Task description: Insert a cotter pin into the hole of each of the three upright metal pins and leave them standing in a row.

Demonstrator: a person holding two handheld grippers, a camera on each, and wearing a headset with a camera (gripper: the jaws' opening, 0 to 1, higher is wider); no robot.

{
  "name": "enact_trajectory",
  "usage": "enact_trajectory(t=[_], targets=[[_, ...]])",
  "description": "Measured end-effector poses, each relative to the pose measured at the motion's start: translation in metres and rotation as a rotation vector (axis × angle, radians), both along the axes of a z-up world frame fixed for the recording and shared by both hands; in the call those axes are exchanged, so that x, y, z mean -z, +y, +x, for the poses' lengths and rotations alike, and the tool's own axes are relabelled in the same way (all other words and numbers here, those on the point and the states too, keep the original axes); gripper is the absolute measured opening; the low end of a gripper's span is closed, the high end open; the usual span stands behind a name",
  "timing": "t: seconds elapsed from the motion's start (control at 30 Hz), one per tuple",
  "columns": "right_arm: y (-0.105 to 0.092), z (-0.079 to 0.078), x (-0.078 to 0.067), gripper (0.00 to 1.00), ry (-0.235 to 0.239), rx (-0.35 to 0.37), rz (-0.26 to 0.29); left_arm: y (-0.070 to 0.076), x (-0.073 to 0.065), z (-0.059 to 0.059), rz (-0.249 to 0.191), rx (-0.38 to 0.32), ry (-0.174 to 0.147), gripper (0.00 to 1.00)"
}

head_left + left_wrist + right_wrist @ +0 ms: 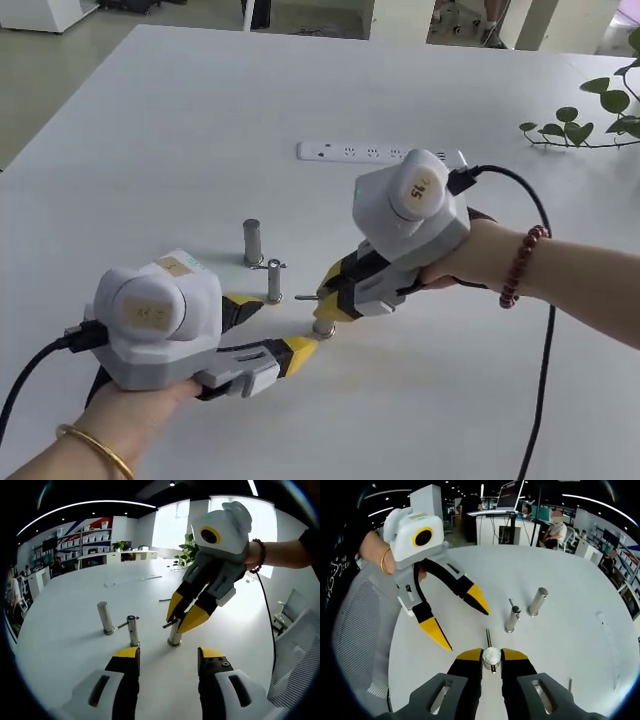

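Cotter pin (166, 625) pokes, mostly hidden, from right tool (176, 624).

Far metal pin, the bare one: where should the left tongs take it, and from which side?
I'd grip the far metal pin mid-shaft, tongs across its upright round body. Bring the open left gripper in from the person's left: the middle pin with its cotter pin stands close on the near-right side.

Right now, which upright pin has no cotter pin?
The farthest pin: bare. The middle pin has a cotter pin through it; the right hand-held gripper holds another at the nearest pin.
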State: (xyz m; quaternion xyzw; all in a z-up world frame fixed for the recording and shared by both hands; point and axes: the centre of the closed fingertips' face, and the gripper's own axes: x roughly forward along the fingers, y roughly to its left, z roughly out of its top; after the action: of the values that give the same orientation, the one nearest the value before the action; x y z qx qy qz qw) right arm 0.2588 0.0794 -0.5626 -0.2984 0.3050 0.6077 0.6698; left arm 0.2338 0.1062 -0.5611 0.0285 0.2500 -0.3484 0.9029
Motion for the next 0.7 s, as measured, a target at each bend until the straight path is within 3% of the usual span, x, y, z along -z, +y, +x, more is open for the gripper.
enact_trajectory(t=[0.3,0.47,0.7], targets=[[-0.004,0.015,0.000,0.08,-0.016,0.001,-0.010,0.008,-0.008,-0.004,0.038,0.002,-0.027,0.48],[-0.005,0.018,0.001,0.08,-0.016,0.007,-0.013,0.012,-0.016,-0.004,0.011,-0.021,-0.039,0.48],[-0.004,0.030,0.001,0.08,-0.026,-0.004,-0.022,0.012,-0.018,-0.003,0.016,-0.017,-0.051,0.48]])
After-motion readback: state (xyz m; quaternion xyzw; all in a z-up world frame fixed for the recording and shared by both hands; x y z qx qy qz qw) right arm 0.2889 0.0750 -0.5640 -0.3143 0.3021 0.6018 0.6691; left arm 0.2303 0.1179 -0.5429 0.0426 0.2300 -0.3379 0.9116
